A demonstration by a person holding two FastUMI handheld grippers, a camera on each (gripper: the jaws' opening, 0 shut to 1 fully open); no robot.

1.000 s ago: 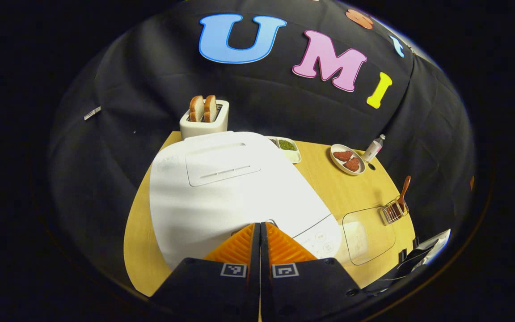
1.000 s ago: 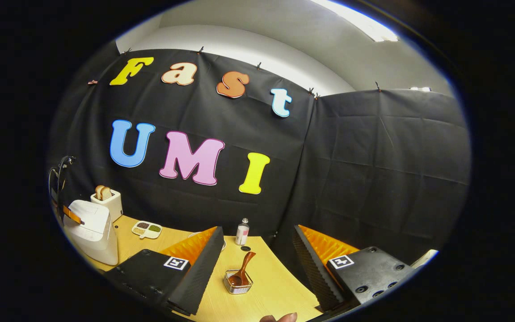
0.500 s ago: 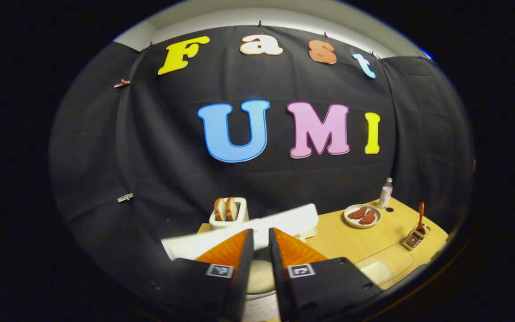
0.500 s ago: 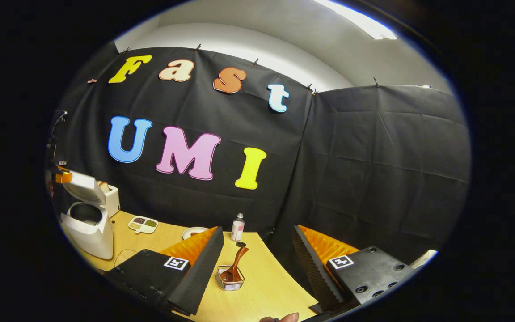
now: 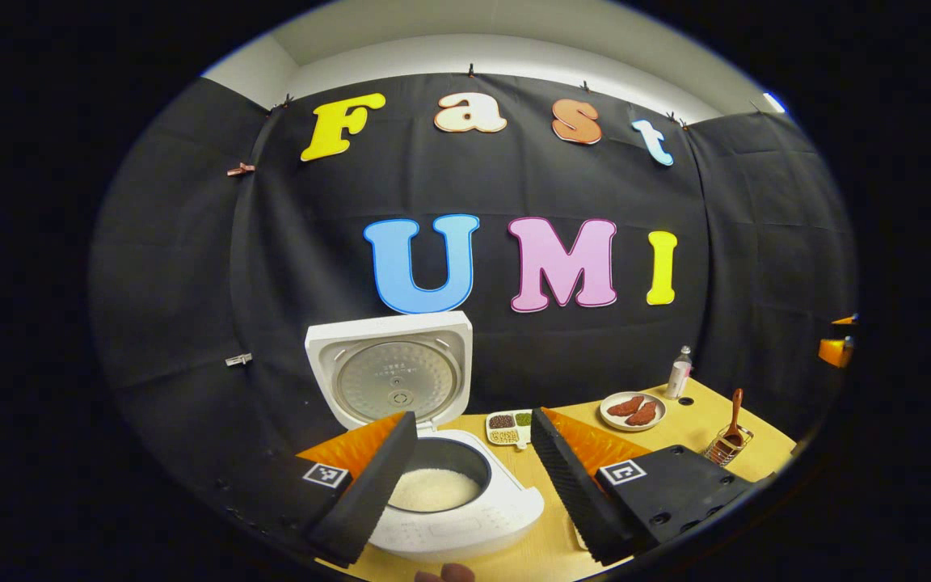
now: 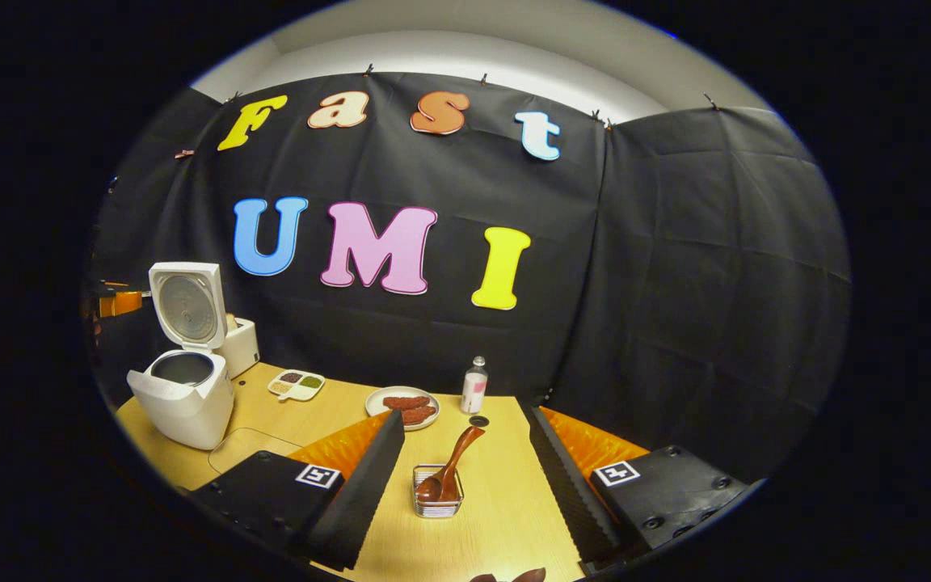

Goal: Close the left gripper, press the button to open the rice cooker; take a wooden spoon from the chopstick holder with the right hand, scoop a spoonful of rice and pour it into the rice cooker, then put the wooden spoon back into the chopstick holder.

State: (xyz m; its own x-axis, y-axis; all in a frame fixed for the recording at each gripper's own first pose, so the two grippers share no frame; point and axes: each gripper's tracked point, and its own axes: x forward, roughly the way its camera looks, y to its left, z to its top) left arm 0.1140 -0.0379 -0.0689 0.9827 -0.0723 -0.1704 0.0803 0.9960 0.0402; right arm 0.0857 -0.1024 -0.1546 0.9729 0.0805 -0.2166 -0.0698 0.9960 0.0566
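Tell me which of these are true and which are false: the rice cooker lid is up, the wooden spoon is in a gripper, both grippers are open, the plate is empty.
1. The rice cooker has its lid up. True.
2. The wooden spoon is held by a gripper. False: it stands in the chopstick holder, untouched.
3. Both grippers are open. True: the left gripper and the right gripper each have their fingers spread apart.
4. The plate is empty. False: reddish-brown pieces lie on it.
5. The pot already holds something white. True, seen in the left gripper view.
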